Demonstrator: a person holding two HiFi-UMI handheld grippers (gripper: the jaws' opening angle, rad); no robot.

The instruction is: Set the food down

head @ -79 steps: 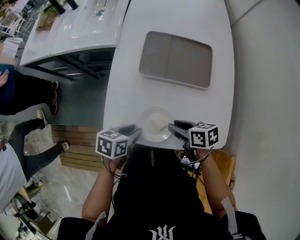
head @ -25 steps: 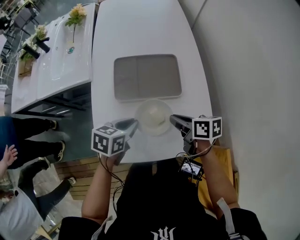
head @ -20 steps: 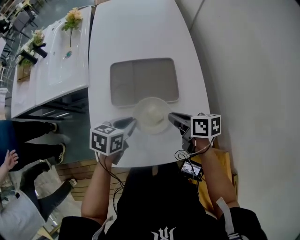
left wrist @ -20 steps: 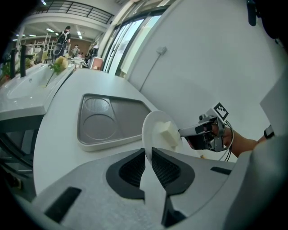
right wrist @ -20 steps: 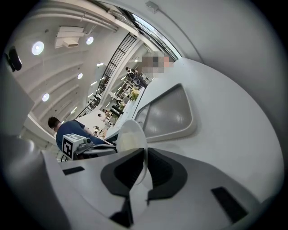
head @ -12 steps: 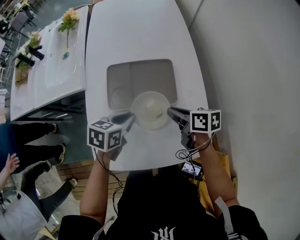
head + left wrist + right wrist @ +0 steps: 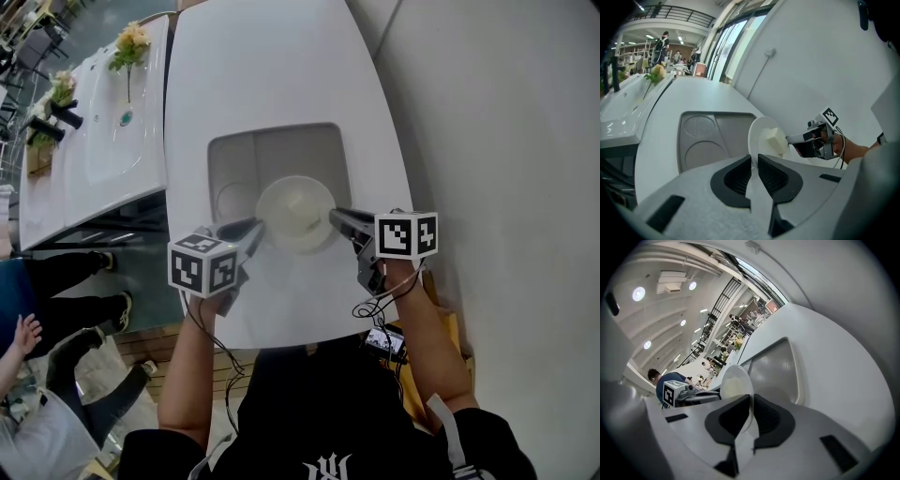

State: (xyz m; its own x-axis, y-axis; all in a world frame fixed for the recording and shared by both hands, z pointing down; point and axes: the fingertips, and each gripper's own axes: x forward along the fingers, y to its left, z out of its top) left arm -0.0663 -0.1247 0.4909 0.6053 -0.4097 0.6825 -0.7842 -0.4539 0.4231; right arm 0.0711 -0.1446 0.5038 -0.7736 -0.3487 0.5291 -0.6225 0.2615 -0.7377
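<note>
A white plate [image 7: 295, 214] carries a pale block of food [image 7: 774, 140]. It hangs over the near edge of a grey tray [image 7: 277, 155] set into the white table [image 7: 272, 66]. My left gripper [image 7: 257, 231] is shut on the plate's left rim. On the opposite rim my right gripper [image 7: 336, 218] is shut too. In the left gripper view the plate [image 7: 761, 138] stands edge-on between the jaws, with the right gripper [image 7: 793, 138] beyond it. The right gripper view shows the plate [image 7: 736, 385] clamped in its jaws and the left gripper [image 7: 712, 397] behind.
The tray [image 7: 710, 136] has round hollows on its left side. A second white counter [image 7: 103, 131] with flowers [image 7: 128, 42] lies left of the table. People's legs [image 7: 66, 281] stand on the floor at lower left. A white wall [image 7: 506, 141] runs close on the right.
Both grippers have carried the plate away from me, from the table's near edge to over the tray's near rim. Neither grip has altered.
</note>
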